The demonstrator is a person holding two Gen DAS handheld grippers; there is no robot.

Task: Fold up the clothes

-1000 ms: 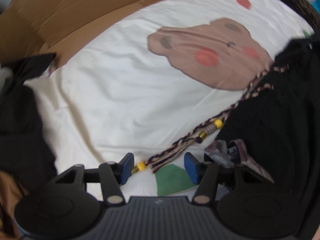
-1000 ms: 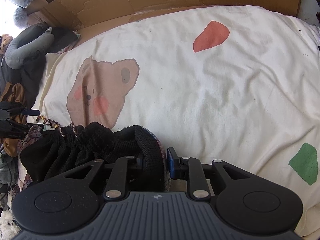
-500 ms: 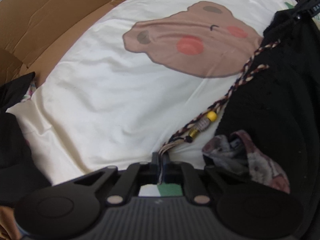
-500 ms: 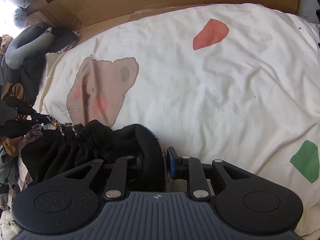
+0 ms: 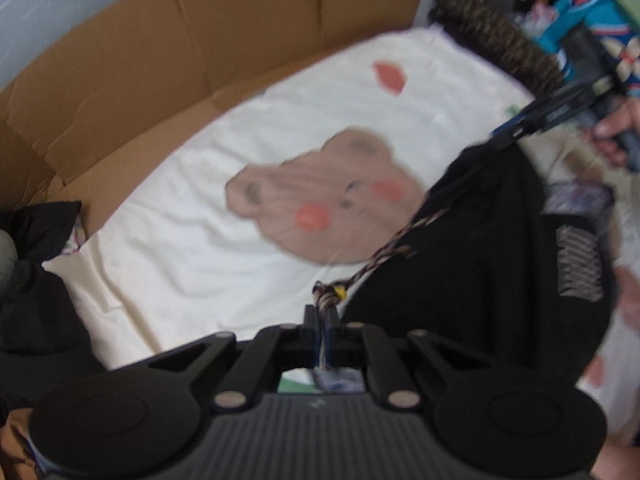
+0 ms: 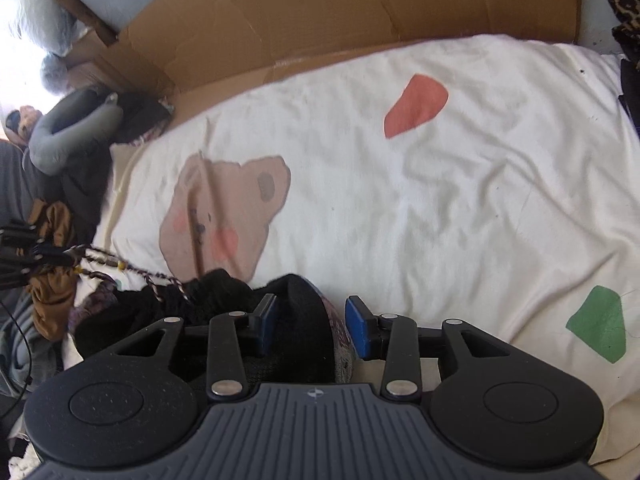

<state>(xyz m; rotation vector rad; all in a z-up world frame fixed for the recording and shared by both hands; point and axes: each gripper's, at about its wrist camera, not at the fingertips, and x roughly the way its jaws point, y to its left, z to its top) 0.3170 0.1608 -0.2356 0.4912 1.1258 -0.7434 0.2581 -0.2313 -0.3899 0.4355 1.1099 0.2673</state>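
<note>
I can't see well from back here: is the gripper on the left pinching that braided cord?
Yes. In the left wrist view the left gripper has its jaws closed tight on the end of the braided cord that runs off the black garment.

**Two wrist fisheyes, one bedsheet seen from opposite ends**

The left wrist camera sits low behind its own fingers at 6 o'clock, looking across the cream sheet point(image 5: 192, 240) toward the cardboard wall point(image 5: 200, 60) at 11 o'clock; the picture is motion-blurred. The right wrist camera looks from close above toward the same cardboard at 12 o'clock. Both views share the brown bear print point(image 5: 320, 196) point(image 6: 228, 212), the red patch point(image 5: 390, 76) point(image 6: 416, 106) and the black garment point(image 5: 480, 272) point(image 6: 304, 328). Each camera catches the other gripper: at 2 o'clock in the left view, at 9 o'clock in the right.
</note>
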